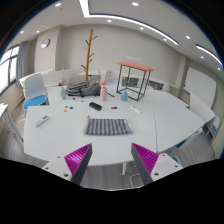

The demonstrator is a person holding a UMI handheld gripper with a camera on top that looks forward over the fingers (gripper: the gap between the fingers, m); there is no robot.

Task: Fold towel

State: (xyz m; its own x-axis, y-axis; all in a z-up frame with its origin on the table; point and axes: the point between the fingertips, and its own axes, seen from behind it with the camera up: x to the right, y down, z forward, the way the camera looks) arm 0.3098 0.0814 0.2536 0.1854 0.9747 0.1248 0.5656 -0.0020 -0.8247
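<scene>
Gripper: the gripper (112, 160) is being held high and well back from the table, its two fingers spread wide with nothing between them; the magenta pads (78, 157) are facing each other across an empty gap.

Towel: the towel (106, 126) — a grey striped cloth — is lying flat on the white table (170, 120), straight ahead of the fingers and well beyond them. It is being left spread out and roughly square to the gripper, which is judged to suit a fold made from its near edge.

Table: the near edge is being kept between the gripper and the towel, so a reach forward and down is judged to be needed before any grasp.

Clutter beyond: a bottle (103, 92) and a few small items, too small to identify, are sitting further off, past the towel, apart from it and not hindering the fold.

Room: a wooden coat stand (90, 52), a small side table (133, 76) with a reddish top, and a chair (35, 90) off to the left are being seen beyond the table.

Stage: the fold is judged not yet begun — the towel is untouched and the fingers are being held ready for an approach.

Risk: only the top layer may be pinched if the fingers are brought down too shallowly.
</scene>
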